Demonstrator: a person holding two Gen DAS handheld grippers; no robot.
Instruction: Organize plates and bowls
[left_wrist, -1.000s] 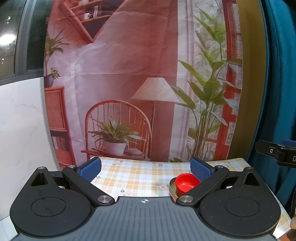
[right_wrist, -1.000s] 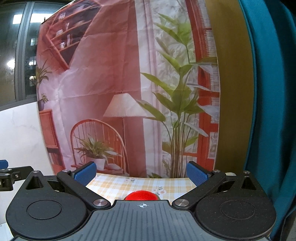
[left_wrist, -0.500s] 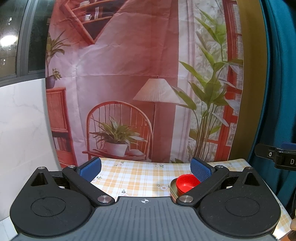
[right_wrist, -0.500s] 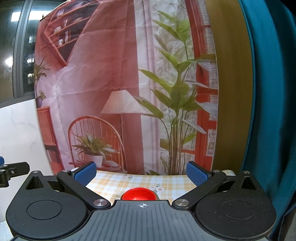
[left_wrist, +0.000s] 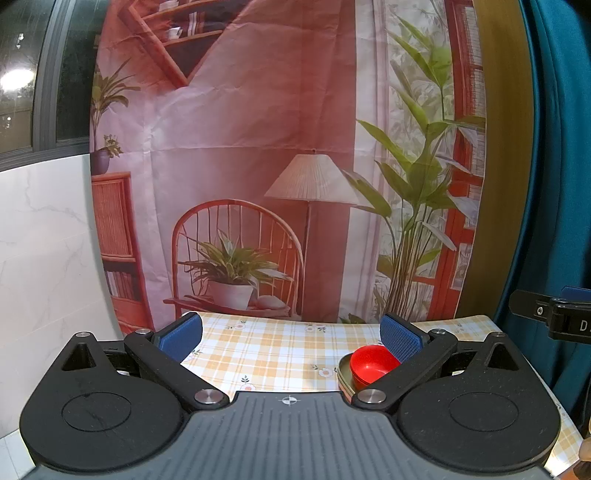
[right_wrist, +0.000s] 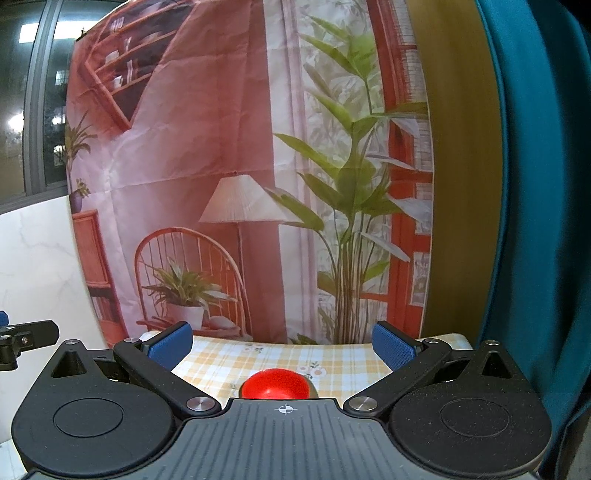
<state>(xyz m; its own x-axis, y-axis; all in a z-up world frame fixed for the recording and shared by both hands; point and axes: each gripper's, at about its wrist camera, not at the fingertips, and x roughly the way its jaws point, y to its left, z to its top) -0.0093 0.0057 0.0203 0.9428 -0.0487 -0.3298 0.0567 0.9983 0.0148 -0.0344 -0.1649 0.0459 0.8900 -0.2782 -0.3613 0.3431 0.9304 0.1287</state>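
Both the left gripper (left_wrist: 290, 334) and the right gripper (right_wrist: 282, 345) are wide open, holding nothing. The small round red plastic bowl (left_wrist: 373, 364) sits in a green plate (left_wrist: 344, 373) (at 4 o'clock) on the yellow checked tablecloth (left_wrist: 273, 354).

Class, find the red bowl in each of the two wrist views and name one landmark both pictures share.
Left wrist view: the red bowl sits low and right of centre, partly behind the right blue pad, on a greenish plate.
Right wrist view: the red bowl is bottom centre, its lower part cut off by the claw body.
Shared landmark: the printed lamp on the backdrop.
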